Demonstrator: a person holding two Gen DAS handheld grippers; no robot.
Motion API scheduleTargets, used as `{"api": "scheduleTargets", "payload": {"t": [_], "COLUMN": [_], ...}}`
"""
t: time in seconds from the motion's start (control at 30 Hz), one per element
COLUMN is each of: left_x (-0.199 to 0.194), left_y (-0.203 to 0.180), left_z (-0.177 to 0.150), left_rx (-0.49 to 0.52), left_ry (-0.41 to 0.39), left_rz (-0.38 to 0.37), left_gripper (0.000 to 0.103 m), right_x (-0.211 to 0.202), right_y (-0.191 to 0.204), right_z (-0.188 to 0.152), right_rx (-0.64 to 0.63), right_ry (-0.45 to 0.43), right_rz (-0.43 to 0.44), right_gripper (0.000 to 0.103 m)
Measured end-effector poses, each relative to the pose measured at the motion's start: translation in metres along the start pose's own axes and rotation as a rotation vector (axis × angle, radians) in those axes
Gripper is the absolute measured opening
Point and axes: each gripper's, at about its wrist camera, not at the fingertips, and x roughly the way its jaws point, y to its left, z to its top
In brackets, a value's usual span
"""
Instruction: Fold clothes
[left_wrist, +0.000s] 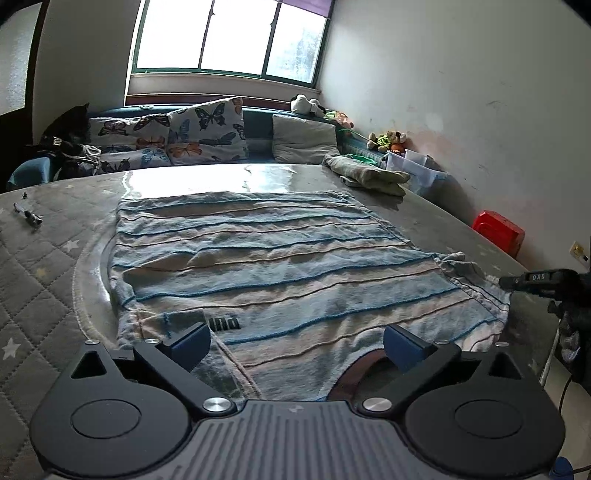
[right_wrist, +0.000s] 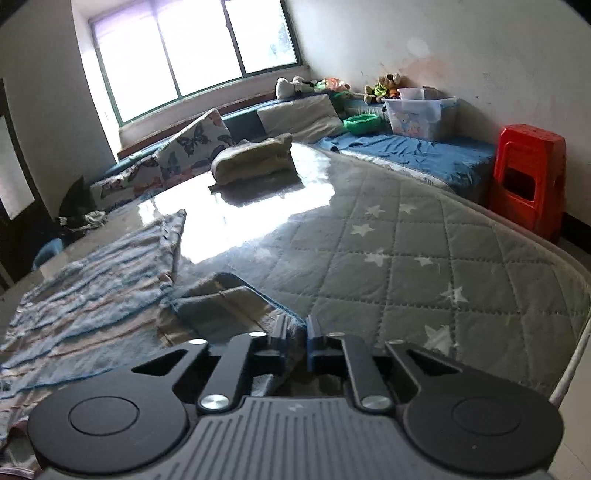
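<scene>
The bench (left_wrist: 55, 229), a rounded top under a quilted grey cover printed with stars and a glossy clear sheet, carries the striped shirt (left_wrist: 280, 266), spread flat at centre, its collar toward six o'clock. The shirt is soft, ribbed knit in pale blue and cream bands. A folded greenish garment (left_wrist: 369, 173) lies at one o'clock. The right hand-held gripper (right_wrist: 295, 332) has its jaws pinched narrow on the shirt's sleeve edge; the left hand-held gripper (left_wrist: 295, 343) stands wide over the collar, holding nothing. Likely risks: the thin sleeve slips free, or the shirt slides on the slick sheet and skews the fold.
</scene>
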Motion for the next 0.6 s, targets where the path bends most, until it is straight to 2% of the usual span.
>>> {"api": "scheduleTargets", "payload": {"t": [0.13,0.33,0.53,0.6], "left_x": [0.001,-0.001,-0.001,-0.002], "left_y": [0.001,0.004,0.007,0.007], "left_z": [-0.001,-0.002,-0.005,-0.006], "left_rx": [-0.005,-0.017,-0.032,-0.034], "left_ry": [0.002,-0.005,-0.004,-0.004], "left_rz": [0.0,-0.005,-0.007,-0.008], "left_gripper": [0.102,0.102,0.102,0.102], "right_x": [-0.02,-0.044,-0.043,-0.038], "right_y": [0.016,0.062,0.121,0.133], "right_z": [0.007,0.017,0.008,0.001], "right_rx": [-0.029,-0.129,-0.259,-0.281], "right_ry": [-0.044,-0.088,-0.034,0.0], "right_rz": [0.084,0.229,0.385,0.418], "right_gripper": [0.006,0.005,0.006,0.009]}}
